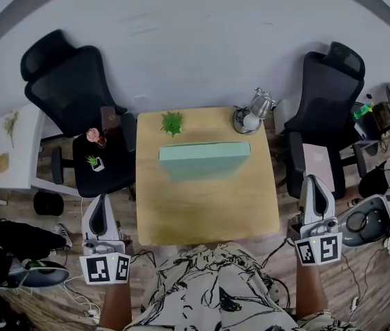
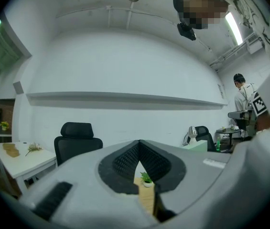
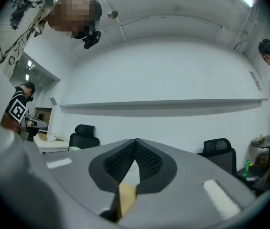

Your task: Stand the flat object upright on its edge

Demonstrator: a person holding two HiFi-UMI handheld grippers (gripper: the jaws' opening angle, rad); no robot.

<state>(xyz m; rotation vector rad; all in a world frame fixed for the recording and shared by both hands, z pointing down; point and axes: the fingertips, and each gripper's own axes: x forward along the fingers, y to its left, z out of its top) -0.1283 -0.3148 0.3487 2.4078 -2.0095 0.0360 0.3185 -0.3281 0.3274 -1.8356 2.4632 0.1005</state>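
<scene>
Left hand-held gripper [image 1: 99, 209] and right hand-held gripper [image 1: 315, 188] both have their jaws together, holding nothing. The mint flat box [image 1: 203, 161] sits on the table [image 1: 208, 212], ahead of and between them.

My left tool [image 1: 99, 200] and right tool [image 1: 315, 180] are grey with black-and-white markers; the box [image 1: 203, 158] is mint green, the table [image 1: 208, 216] pale wood.

Left claw [image 1: 101, 201] and right claw [image 1: 314, 181] level, jaws together, empty.
</scene>
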